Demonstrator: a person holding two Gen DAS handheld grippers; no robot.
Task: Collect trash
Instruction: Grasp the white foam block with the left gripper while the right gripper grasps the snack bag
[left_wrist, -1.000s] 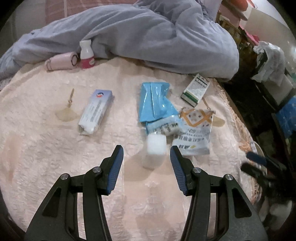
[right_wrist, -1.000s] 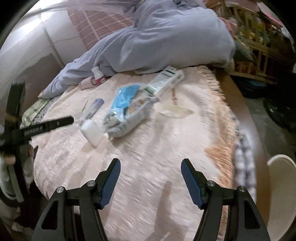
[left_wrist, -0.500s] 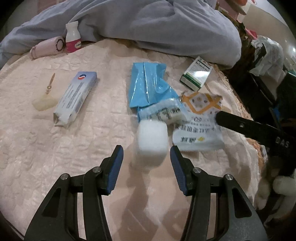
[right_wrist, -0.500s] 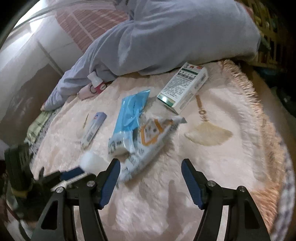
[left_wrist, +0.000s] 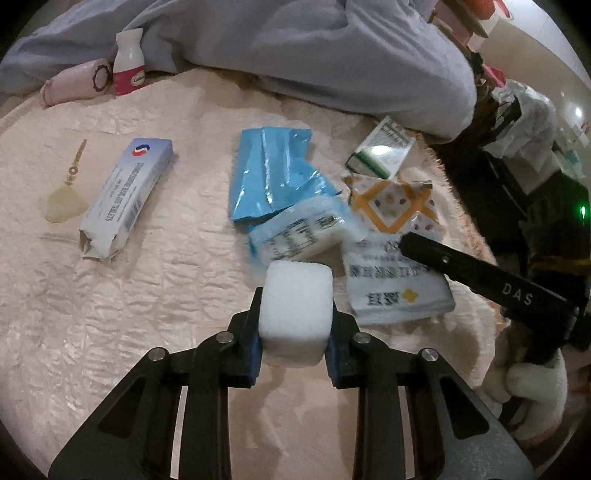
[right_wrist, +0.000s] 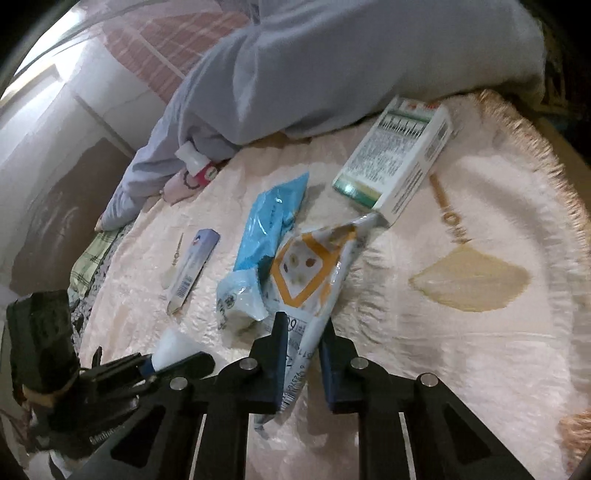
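Your left gripper (left_wrist: 294, 324) was closed on the white foam block (left_wrist: 295, 308), both pads pressed against its sides, the block resting on the pink bedspread (left_wrist: 147, 295). Your right gripper (right_wrist: 303, 363) had its jaws drawn nearly together around the edge of the white-and-orange wrapper (right_wrist: 310, 273); whether the pads actually gripped it could not be determined. The blue bag (left_wrist: 271, 173), green-and-white box (right_wrist: 397, 162) and long blue-white carton (left_wrist: 125, 195) lay loose on the bedspread beyond.

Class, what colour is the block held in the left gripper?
White block; left gripper view shows it best.
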